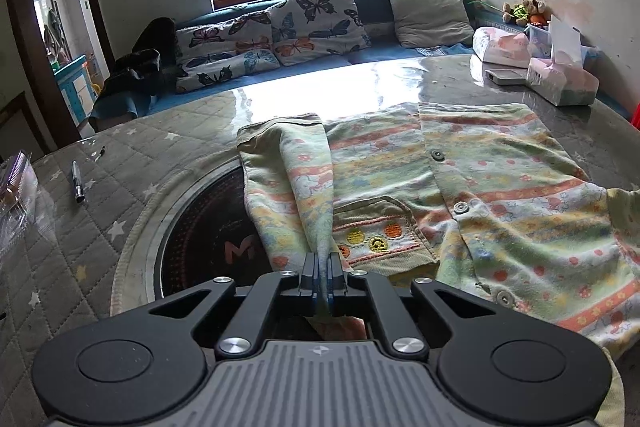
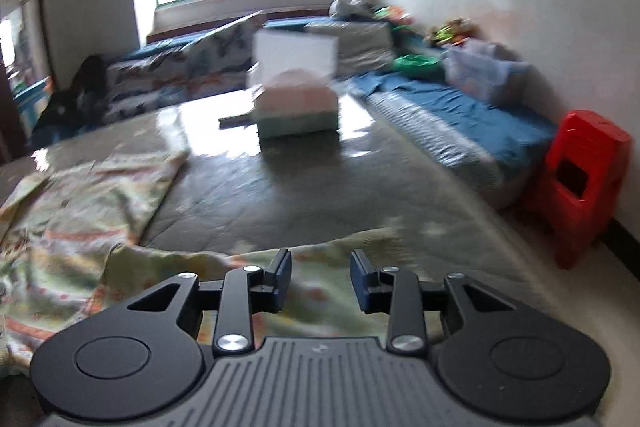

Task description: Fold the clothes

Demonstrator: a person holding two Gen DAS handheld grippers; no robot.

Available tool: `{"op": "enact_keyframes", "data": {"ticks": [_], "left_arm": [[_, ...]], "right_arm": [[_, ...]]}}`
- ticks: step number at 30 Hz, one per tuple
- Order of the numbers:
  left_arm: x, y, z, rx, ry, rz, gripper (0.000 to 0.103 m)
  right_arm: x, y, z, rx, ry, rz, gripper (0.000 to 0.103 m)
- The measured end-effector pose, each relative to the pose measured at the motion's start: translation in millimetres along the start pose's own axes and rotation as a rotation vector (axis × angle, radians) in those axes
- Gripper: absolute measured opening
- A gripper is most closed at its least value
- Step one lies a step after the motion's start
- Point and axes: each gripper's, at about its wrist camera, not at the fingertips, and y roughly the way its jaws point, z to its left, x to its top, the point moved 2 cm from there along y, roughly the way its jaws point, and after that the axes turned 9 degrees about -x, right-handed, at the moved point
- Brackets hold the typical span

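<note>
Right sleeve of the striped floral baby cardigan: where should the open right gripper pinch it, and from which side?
Probably the cuff edge of the pale green sleeve lying flat just ahead of the right gripper. Come from the near side, angled down, jaws straddling the hem; flat fabric offers only its edge. The left gripper pinches the other sleeve likewise.

Left gripper [image 1: 322,269]: matte black linkage arms with triangular cut-outs, joined by round silver screws. Two large black discs, each with a raised circular centre, flank a grey ribbed plate [image 1: 322,383]. That plate bears a small round emblem at its top centre. Fingers [image 1: 308,275] are black with blue pads on their inner faces.

Right gripper [image 2: 320,281]: identical build, with the same discs, screws and ribbed plate [image 2: 320,379], and dark blue pads [image 2: 362,283].
</note>
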Motion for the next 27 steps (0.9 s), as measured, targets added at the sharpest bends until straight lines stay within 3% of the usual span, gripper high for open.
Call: {"op": "enact_keyframes", "data": {"ticks": [4, 9, 13, 15, 25, 26, 27], "left_arm": [[4, -3, -1, -0.001, 0.009, -0.004, 0.009], [19, 4, -7, 0.019, 0.036, -0.020, 0.039], [31, 27, -16, 0.038, 0.071, 0.003, 0.042], [37, 41, -20, 0.064, 0.102, 0.023, 0.048], [78, 105, -19, 0.179, 0.182, 0.100, 0.050], [79, 112, -15, 0.188, 0.178, 0.108, 0.049], [79, 115, -10, 0.194, 0.166, 0.114, 0.038]], "right_arm": [[-3, 25, 5, -0.030, 0.008, 0.045, 0.036], [-4, 26, 5, -0.027, 0.010, 0.043, 0.039], [-4, 25, 4, -0.022, 0.011, 0.039, 0.049], [-4, 25, 5, -0.019, 0.011, 0.038, 0.053], [-2, 27, 4, -0.002, 0.027, 0.038, 0.057], [-2, 27, 4, -0.002, 0.026, 0.038, 0.057], [-2, 27, 4, -0.001, 0.027, 0.037, 0.057]]}}
